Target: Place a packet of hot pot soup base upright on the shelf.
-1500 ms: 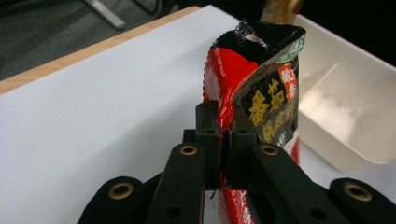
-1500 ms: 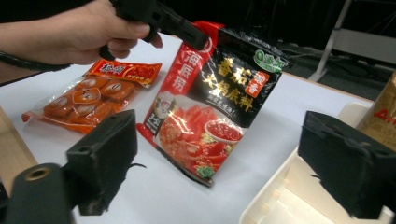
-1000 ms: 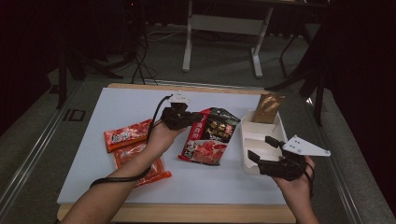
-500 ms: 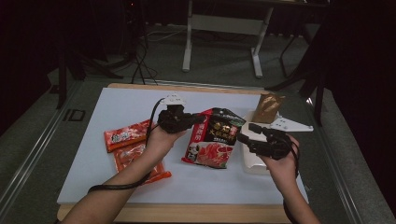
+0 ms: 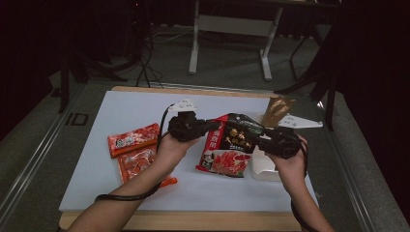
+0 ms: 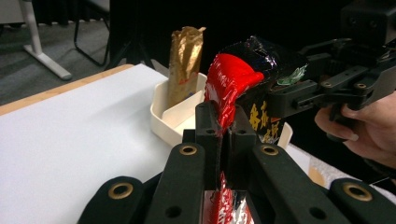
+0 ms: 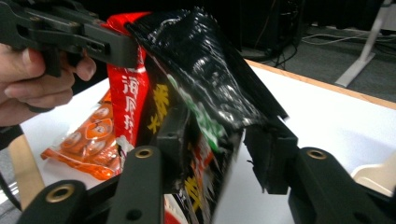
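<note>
Since a second ago the right gripper (image 5: 265, 139) has swung in from beside the white tray (image 5: 263, 170) to the right edge of the black-and-red snack bag (image 5: 232, 145), and its jaws have just been closing with that edge between them. In the right gripper view the bag's crinkled black foil lies against the one jaw, while a gap shows to the other, so the jaws stand partly apart and I judge the hold not yet firm. The left gripper (image 5: 212, 126) has lifted a little with the bag; its jaws are pressed together on the bag's red upper left edge, which the left gripper view shows pinched between them.

This means the bag now hangs between the two grippers, raised off the tabletop (image 5: 145, 104) at its top and slanting down toward the person. It looks like the start of a two-handed move, either to carry the bag or to pull it open; which one I cannot tell.

Relative to the left gripper, the bag runs forward and rightward from the jaws. Beyond the right gripper stands the gold pouch (image 5: 277, 110), upright in the tray. Two orange packets (image 5: 133, 139) lie just below and left of the left gripper.
</note>
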Demonstrator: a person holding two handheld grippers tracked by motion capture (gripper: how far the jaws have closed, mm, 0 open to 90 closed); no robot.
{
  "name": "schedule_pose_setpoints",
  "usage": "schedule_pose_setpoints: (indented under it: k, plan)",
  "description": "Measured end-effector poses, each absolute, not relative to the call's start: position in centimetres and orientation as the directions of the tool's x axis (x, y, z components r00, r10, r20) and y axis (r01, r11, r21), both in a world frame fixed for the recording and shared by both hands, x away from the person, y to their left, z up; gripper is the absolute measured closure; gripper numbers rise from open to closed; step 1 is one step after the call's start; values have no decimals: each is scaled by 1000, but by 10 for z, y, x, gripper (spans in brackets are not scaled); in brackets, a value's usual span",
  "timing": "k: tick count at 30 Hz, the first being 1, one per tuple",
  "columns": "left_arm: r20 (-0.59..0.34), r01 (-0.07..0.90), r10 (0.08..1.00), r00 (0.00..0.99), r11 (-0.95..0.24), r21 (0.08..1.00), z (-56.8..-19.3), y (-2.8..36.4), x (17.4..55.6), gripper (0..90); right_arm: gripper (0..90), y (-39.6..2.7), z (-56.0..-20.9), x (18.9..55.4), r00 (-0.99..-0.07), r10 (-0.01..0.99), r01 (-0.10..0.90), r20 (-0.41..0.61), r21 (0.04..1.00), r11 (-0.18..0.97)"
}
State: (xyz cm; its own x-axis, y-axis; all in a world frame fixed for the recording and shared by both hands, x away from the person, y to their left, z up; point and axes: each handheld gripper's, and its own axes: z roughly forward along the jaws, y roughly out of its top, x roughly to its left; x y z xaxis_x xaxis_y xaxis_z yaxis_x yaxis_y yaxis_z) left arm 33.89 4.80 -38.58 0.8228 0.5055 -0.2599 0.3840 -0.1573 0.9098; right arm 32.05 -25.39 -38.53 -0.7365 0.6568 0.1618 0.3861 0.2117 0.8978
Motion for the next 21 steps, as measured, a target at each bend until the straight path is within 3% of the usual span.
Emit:
schedule_pose_setpoints:
  k: [7, 14, 18, 21]
  plan:
    - [-272, 402, 513, 814, -159, 902, -386, 53, 338, 864, 752, -253, -379, 318, -768, 621, 375, 157, 896, 238]
    - [-267, 400, 493, 828, -184, 898, -386, 58, 336, 817, 783, -249, -371, 314, -803, 583, 347, 123, 892, 289]
    - [-271, 404, 478, 836, -201, 892, -387, 59, 336, 743, 781, -251, -368, 315, -814, 569, 337, 118, 894, 296]
    - [-275, 406, 475, 836, -196, 893, -388, 59, 336, 609, 781, -252, -366, 314, -818, 566, 323, 102, 895, 306]
